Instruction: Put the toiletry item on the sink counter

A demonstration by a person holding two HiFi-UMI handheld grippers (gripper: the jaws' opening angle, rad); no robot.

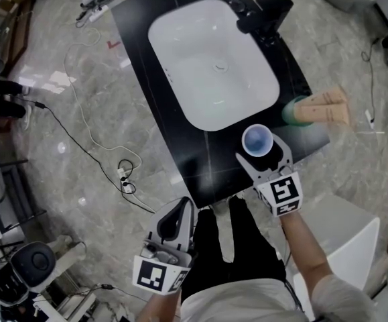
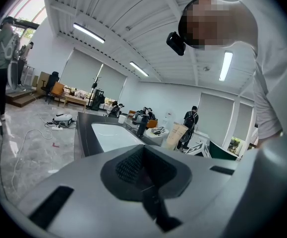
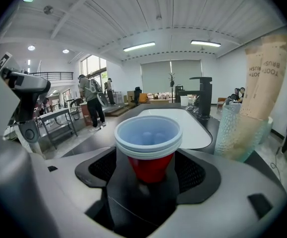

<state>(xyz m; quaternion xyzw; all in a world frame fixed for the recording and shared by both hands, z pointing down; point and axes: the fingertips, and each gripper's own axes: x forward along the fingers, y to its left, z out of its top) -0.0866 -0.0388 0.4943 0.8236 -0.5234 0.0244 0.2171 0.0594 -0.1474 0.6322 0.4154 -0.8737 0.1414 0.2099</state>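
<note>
A red plastic cup (image 1: pixel 256 140) with a white rim and pale blue inside is held upright, with my right gripper (image 1: pixel 259 155) shut on it. It is over the front right part of the black sink counter (image 1: pixel 180 156); I cannot tell if it touches the top. In the right gripper view the cup (image 3: pixel 148 145) fills the space between the jaws of the right gripper (image 3: pixel 148 177). My left gripper (image 1: pixel 175 217) hangs low beside the person's legs, off the counter, shut and empty. The left gripper view looks past the left gripper (image 2: pixel 143 177) at the counter (image 2: pixel 83 133).
A white basin (image 1: pixel 210 62) fills the counter's middle, with a black faucet (image 1: pixel 266 15) at its far right. A green textured tumbler (image 3: pixel 235 128) holding paper toothbrush packs (image 1: pixel 324 107) stands at the counter's right edge. Cables (image 1: pixel 106 156) lie on the floor to the left. A white box (image 1: pixel 348 237) stands right of the person.
</note>
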